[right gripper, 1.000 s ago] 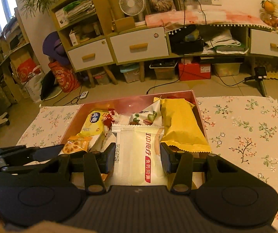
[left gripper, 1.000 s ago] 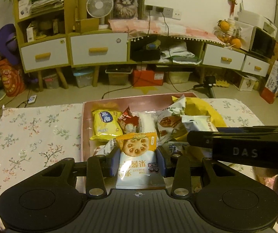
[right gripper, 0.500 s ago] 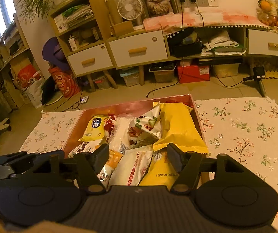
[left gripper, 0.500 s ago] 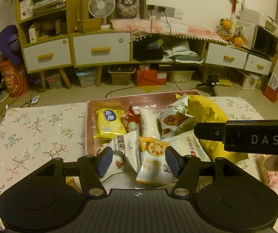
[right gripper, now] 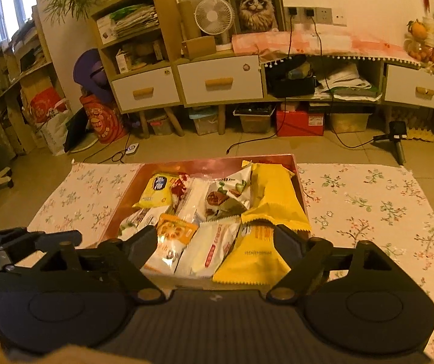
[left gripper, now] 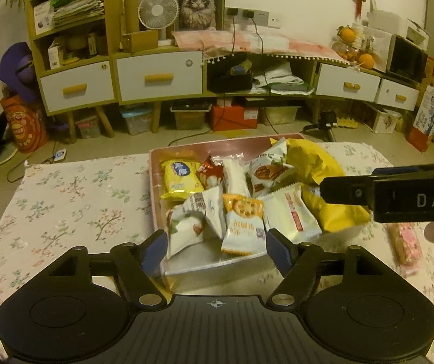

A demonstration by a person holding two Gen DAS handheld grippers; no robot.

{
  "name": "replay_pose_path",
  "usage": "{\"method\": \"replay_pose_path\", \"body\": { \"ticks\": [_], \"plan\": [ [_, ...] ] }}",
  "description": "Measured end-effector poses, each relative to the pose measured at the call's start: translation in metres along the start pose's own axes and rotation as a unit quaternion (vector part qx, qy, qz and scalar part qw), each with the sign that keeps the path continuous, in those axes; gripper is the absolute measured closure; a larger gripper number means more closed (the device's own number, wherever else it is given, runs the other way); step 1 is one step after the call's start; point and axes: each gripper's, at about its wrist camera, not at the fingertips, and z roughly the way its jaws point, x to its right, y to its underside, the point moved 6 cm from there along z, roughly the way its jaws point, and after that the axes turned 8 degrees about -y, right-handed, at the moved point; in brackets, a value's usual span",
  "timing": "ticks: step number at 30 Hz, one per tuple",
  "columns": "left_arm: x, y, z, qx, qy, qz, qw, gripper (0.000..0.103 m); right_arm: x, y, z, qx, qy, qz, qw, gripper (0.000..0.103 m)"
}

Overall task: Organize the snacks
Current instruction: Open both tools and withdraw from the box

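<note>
The snack packets lie heaped in the pink tray on your flowered worktop, white-drawered cabinets behind at 12 o'clock. Your left claw and right claw both gape released, packets just ahead at 12. A second ago each clenched a packet; both packets now lie in the tray.

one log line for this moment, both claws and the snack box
left claw: open, empty | right claw: open, empty | snack box: full of packets | pink packet: on tablecloth outside box
</note>
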Motion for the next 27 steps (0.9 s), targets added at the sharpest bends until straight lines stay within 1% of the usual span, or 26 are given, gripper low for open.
{"method": "replay_pose_path", "body": {
  "ticks": [4, 10, 15, 21, 24, 27],
  "plan": [
    [-0.004, 0.011, -0.014, -0.005, -0.005, 0.012, 0.9999, 0.021, -0.006, 0.008, -0.009, -0.01, 0.011, -0.015, 1.0, 0.015],
    [-0.007, 0.03, -0.033, -0.019, -0.006, 0.019, 0.9996, 0.016, -0.014, 0.019, -0.023, -0.023, 0.03, -0.03, 0.999, 0.007],
    [-0.009, 0.041, -0.046, -0.028, -0.007, 0.023, 0.9993, 0.012, -0.02, 0.029, -0.033, -0.03, 0.042, -0.037, 0.998, 0.003],
    [-0.015, 0.055, -0.06, -0.032, -0.008, 0.026, 0.9991, 0.009, -0.023, 0.046, -0.042, -0.043, 0.057, -0.05, 0.996, 0.001],
    [-0.021, 0.064, -0.063, -0.036, -0.008, 0.019, 0.9991, 0.008, -0.02, 0.054, -0.044, -0.047, 0.064, -0.044, 0.996, 0.0],
    [-0.028, 0.075, -0.062, -0.036, -0.017, 0.016, 0.9991, 0.007, -0.012, 0.066, -0.045, -0.051, 0.076, -0.036, 0.995, 0.0]
  ]
}}
